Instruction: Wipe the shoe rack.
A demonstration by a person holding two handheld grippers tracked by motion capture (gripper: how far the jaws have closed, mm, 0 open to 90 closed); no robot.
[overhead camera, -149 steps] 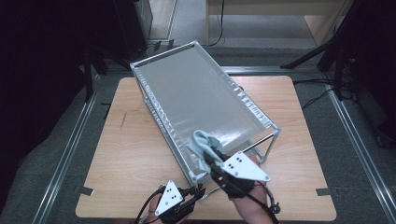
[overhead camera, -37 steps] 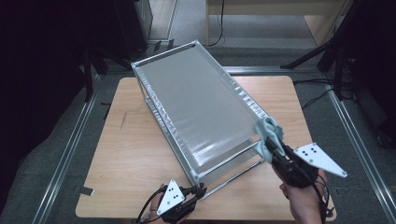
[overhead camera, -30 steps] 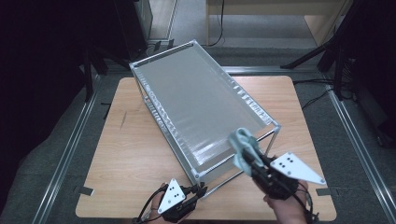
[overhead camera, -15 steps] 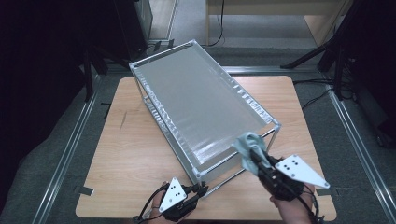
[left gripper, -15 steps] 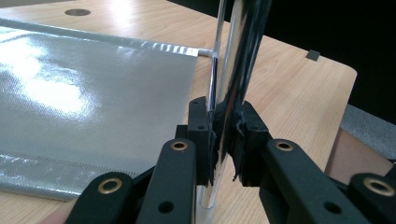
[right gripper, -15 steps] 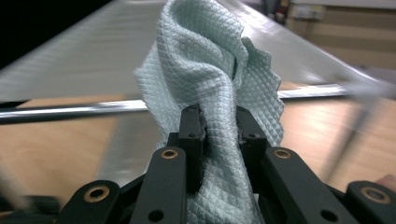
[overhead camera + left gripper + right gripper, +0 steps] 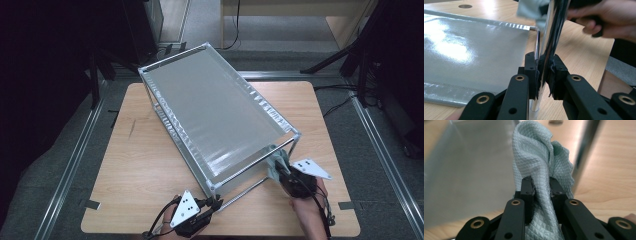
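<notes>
- Right gripper view: the right gripper (image 7: 541,185) is clamped on a pale green cloth (image 7: 537,157), which bunches up between and above its jaws.
- Just past the cloth, to its right in that view, a chrome post (image 7: 584,152) of the rack runs up and away; the cloth's edge looks to be at it, though whether it touches cannot be told.
- In the high view the right gripper (image 7: 281,169) sits at the rack's near right corner, low, beside the post (image 7: 294,145) under the shelf rim, with the cloth (image 7: 276,165) at its tip.
- The relation that counts: the post stands upright, so its long axis runs up and down from the cloth. A wipe would likely have to travel along that line, not across.
- The left gripper (image 7: 544,72) is closed on another chrome post (image 7: 554,30), at the near left corner of the rack (image 7: 220,120), bracing it.
- In the high view the left gripper (image 7: 212,204) stays at that corner, well apart from the cloth, so the right hand is the nearer one for the wiping.
- The rack lies slantwise on the table (image 7: 150,165), its grey lined shelf (image 7: 215,110) running away from the person toward the far left.
</notes>
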